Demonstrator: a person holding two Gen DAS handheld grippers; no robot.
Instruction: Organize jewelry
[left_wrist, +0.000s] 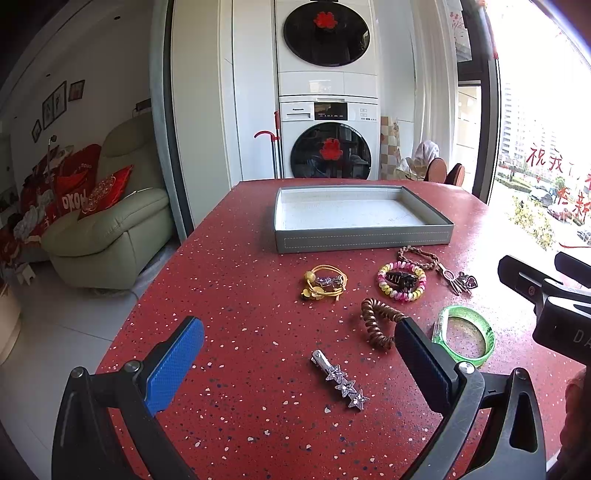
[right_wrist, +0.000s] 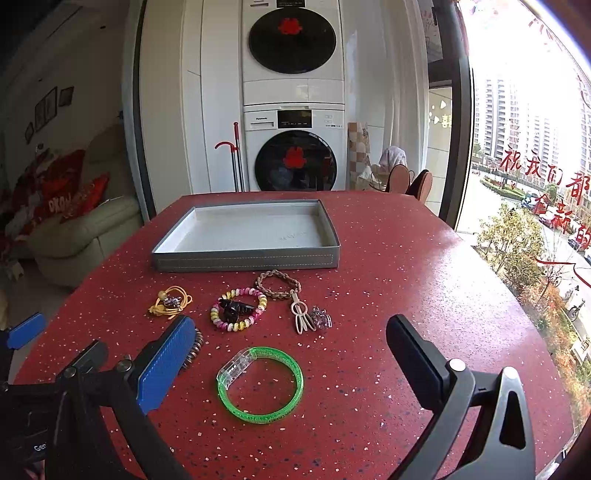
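Between the spread fingers of the left gripper (left_wrist: 299, 354) lies a star hair clip (left_wrist: 340, 379), seen only in the left wrist view, its long axis running from far-left to near-right. Only the right wrist view shows the green bangle (right_wrist: 260, 384) whole, flat between the wide-open right gripper (right_wrist: 291, 349) fingers. Both tools hang empty over a red speckled table (right_wrist: 406, 258); ahead sits a grey tray (right_wrist: 246, 258), with stacked washers (right_wrist: 293, 110) beyond.

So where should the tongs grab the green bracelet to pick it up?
Grab the green bracelet across its thin band, on the plain green side away from the clear clasp block. It lies flat on the red table, so coming straight down from above looks best, one finger inside the ring and one outside. The right tongs are open and already pointed at it.
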